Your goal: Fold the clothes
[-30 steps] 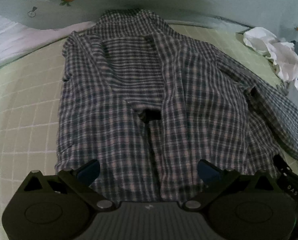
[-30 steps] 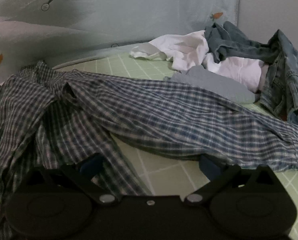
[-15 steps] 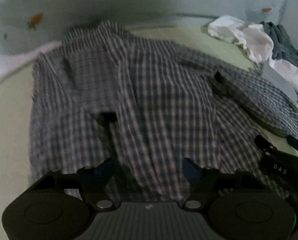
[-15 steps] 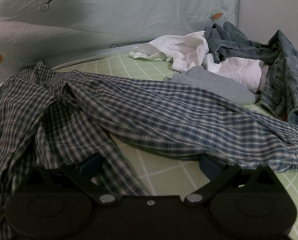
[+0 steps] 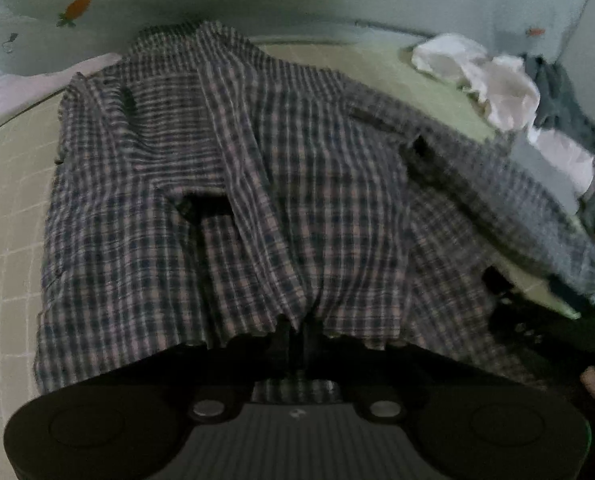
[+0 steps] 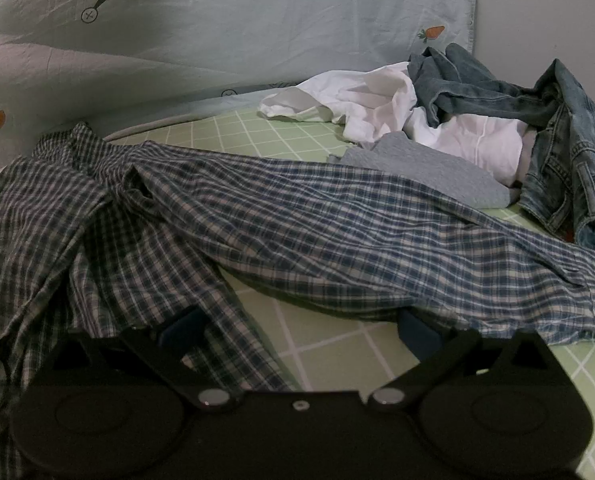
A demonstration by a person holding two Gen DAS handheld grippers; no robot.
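Since a second ago left gripper (image 5: 295, 334) went from wide open to clamped on the near hem of the plaid shirt (image 5: 225, 184), view shifted sideways. Right gripper (image 6: 301, 328) unmoved, jaws apart over green checked sheet (image 6: 329, 344), just before the shirt's sleeve (image 6: 377, 240). Shirt spread on the bed. Farther: white garment (image 6: 377, 100), denim jacket (image 6: 557, 140), carrot-print bedding (image 6: 257, 20).
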